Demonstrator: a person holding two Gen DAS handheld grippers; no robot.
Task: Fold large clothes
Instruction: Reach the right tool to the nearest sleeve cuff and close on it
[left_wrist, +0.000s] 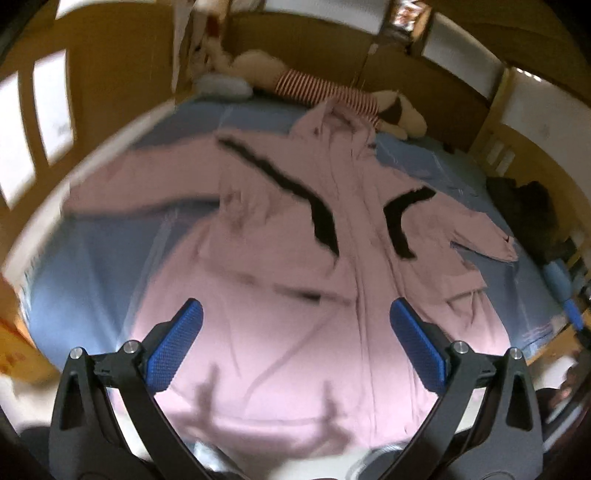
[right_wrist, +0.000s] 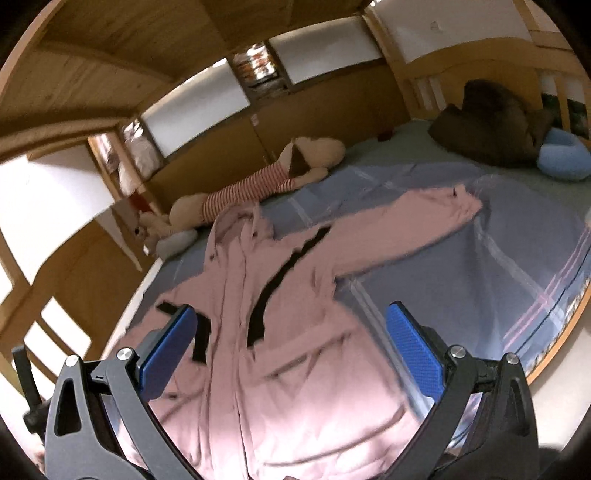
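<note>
Left tongs (left_wrist: 295, 310), right tongs (right_wrist: 291, 314) spread wide above pink robe (left_wrist: 280, 258).

No text, label, brand or number could be read in either view. Motion blur smeared the pink garment (left_wrist: 280, 288), and nothing printed showed on it.

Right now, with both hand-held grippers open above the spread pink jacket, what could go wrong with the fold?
1. The pink jacket is already wrinkled near its hem, so creases could get folded in.
2. Its far sleeve stretches well out across the blue sheet and may drag or trail.
3. The left hand-held gripper and right hand-held gripper hold nothing, so uneven grabs could skew it.
</note>
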